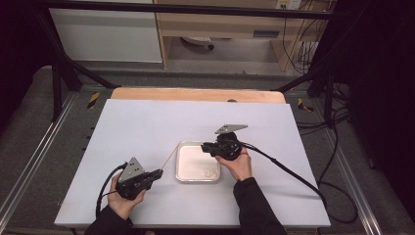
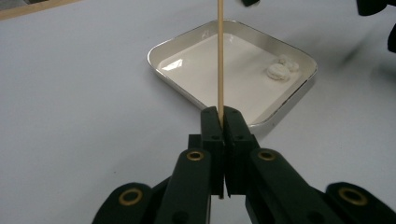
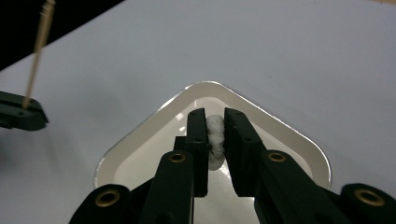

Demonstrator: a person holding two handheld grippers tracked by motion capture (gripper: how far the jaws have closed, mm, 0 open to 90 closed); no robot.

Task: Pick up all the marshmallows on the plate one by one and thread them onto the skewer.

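Observation:
My left gripper (image 1: pixel 159 173) (image 2: pixel 221 114) is shut on a thin wooden skewer (image 1: pixel 169 159) (image 2: pixel 219 60). The stick points away from it toward a white square tray (image 1: pixel 191 164) (image 2: pixel 205 79). Two soft white lumps (image 1: pixel 211 172) (image 2: pixel 280 70) lie in the tray's near right corner. Over the tray's far edge my right gripper (image 1: pixel 204 147) (image 3: pixel 215 116) is shut on another soft white piece (image 3: pixel 215 135), squeezed between its pads above the tray (image 3: pixel 154 144). The skewer (image 3: pixel 37 56) and the left gripper (image 3: pixel 21 114) stand off to the left in the right gripper view.
A white sheet (image 1: pixel 147 127) covers the table, with a wooden strip (image 1: pixel 195 94) along its far edge. Black frame posts (image 1: pixel 58 73) stand at the table's far corners. Cables (image 1: pixel 284 166) trail from both grippers across the sheet.

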